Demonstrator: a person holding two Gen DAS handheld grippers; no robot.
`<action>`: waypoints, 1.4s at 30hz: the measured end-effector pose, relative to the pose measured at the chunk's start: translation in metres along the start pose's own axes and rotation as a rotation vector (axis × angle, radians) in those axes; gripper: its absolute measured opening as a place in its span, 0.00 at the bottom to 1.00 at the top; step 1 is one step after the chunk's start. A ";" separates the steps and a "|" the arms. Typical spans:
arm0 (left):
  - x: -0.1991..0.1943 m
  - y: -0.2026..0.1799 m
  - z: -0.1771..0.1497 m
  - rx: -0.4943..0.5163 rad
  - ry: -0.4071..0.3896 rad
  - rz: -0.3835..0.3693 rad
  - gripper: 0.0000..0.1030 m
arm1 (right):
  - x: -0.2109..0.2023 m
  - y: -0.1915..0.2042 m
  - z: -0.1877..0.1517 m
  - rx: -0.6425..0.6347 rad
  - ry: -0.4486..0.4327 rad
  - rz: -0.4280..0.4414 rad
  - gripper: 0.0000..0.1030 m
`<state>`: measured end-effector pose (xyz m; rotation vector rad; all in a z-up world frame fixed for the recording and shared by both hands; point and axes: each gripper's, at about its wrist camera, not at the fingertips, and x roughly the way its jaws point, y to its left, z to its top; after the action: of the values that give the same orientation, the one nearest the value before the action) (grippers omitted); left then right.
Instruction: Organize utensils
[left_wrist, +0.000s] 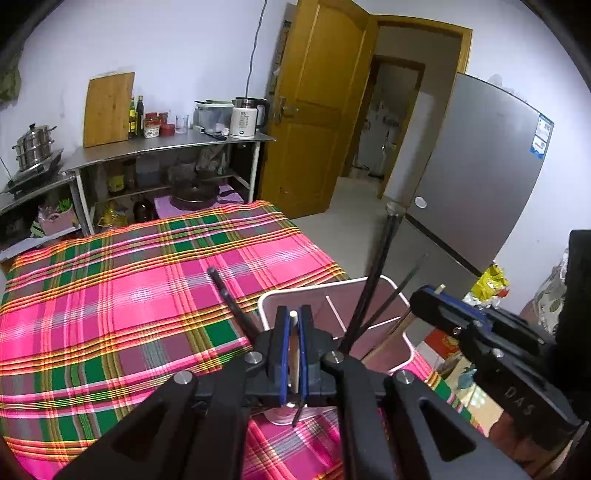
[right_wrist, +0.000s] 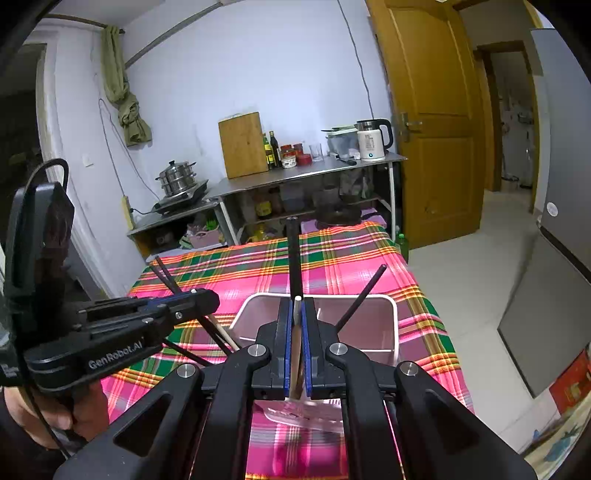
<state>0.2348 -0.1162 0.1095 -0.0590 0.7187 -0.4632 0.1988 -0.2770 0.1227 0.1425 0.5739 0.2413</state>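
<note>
Pale chopsticks (left_wrist: 293, 350) clamped between left tongs (left_wrist: 294, 317), above bin (left_wrist: 373, 284).

A plaid-covered table (right_wrist: 332, 266) carries a white divided bin (right_wrist: 391, 325).

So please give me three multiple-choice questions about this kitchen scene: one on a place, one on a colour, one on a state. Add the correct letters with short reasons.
1. Where does the white kettle stand?
A. on the steel shelf
B. on the plaid table
C. on the floor

2. What colour is the utensil bin?
A. blue
B. white
C. black

3. How is the right gripper?
A. wide open, empty
B. out of view
C. shut on a pale stick

Answers: 1 A, it sits on the shelf top near the door. 2 B, its rim is white. 3 C, the blue pads press a pale stick.
</note>
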 end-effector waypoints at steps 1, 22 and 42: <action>0.000 0.001 0.000 -0.008 0.002 -0.003 0.05 | 0.001 0.000 0.001 0.001 0.000 0.001 0.04; -0.053 0.005 -0.004 -0.024 -0.076 0.007 0.41 | -0.026 -0.001 0.005 0.014 -0.008 0.019 0.11; -0.106 -0.013 -0.087 0.002 -0.124 0.068 0.49 | -0.082 0.030 -0.045 -0.055 -0.039 -0.004 0.11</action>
<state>0.1037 -0.0731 0.1120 -0.0607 0.5962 -0.3914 0.1020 -0.2672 0.1337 0.0924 0.5284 0.2493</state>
